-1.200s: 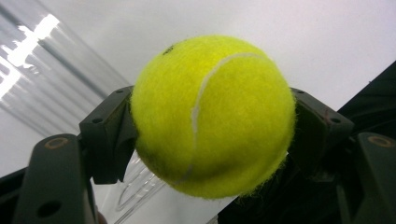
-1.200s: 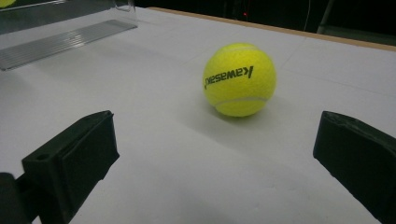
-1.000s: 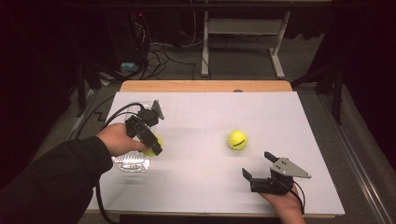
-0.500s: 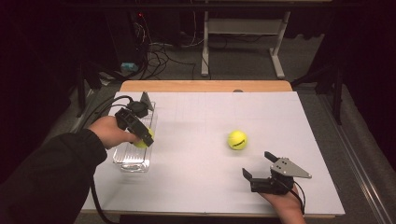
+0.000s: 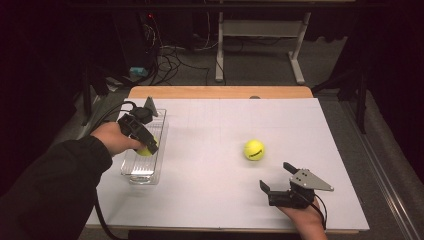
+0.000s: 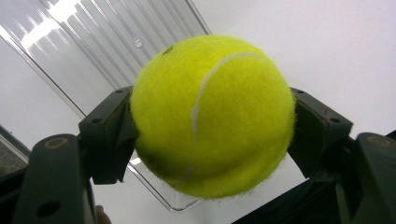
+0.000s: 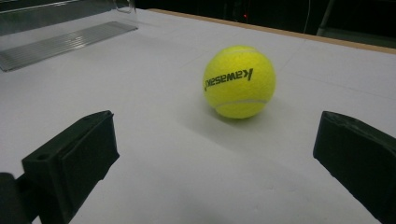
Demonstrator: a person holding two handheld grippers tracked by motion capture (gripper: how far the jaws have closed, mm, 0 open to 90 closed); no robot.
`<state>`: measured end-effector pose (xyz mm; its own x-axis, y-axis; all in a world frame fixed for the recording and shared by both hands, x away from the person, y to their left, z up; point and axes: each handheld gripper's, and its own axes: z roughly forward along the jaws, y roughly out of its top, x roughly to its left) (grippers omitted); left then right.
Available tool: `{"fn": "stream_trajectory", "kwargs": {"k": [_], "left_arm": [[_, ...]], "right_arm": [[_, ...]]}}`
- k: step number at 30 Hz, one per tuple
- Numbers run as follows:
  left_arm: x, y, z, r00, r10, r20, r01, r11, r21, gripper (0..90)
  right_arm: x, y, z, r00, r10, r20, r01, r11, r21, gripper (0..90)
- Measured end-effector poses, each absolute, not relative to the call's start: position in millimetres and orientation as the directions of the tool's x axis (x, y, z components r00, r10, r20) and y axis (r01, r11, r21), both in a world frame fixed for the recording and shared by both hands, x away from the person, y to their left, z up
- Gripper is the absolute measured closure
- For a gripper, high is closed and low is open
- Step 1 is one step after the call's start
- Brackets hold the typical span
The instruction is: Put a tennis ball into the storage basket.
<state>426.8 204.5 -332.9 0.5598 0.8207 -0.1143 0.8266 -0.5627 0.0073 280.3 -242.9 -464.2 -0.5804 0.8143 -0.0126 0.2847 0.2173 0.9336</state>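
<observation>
Here the white tabletop (image 5: 215, 200) is taken first, then the clear ribbed plastic tray (image 5: 135, 172) near its left edge. Directly above the tray a fuzzy yellow tennis ball (image 6: 212, 114) is held, clamped on both sides by the left gripper (image 5: 148, 148), so a straight drop is judged the likely next move. A second yellow tennis ball (image 7: 239, 81) is seen just ahead of the right gripper (image 7: 212, 158), whose jaws are spread wide and empty

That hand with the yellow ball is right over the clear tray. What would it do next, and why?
Probably lower a little and open. The left gripper is shut on the tennis ball, held above the clear tray, so letting go there should drop it inside.
</observation>
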Motion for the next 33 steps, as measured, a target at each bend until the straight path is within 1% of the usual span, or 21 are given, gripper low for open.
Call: {"fn": "stream_trajectory", "kwargs": {"k": [20,33], "left_arm": [[441.3,228.6,-331.8,0.495,0.864,-0.090,0.868,-0.496,0.009,26.0],[453.1,226.3,-331.2,0.482,0.873,-0.066,0.876,-0.483,0.011,26.0]], "right_arm": [[280.7,-242.6,-464.7,-0.584,0.812,-0.006,0.289,0.215,0.933,0.0],[280.7,-242.7,-464.5,-0.585,0.811,-0.006,0.286,0.213,0.934,0.0]]}}
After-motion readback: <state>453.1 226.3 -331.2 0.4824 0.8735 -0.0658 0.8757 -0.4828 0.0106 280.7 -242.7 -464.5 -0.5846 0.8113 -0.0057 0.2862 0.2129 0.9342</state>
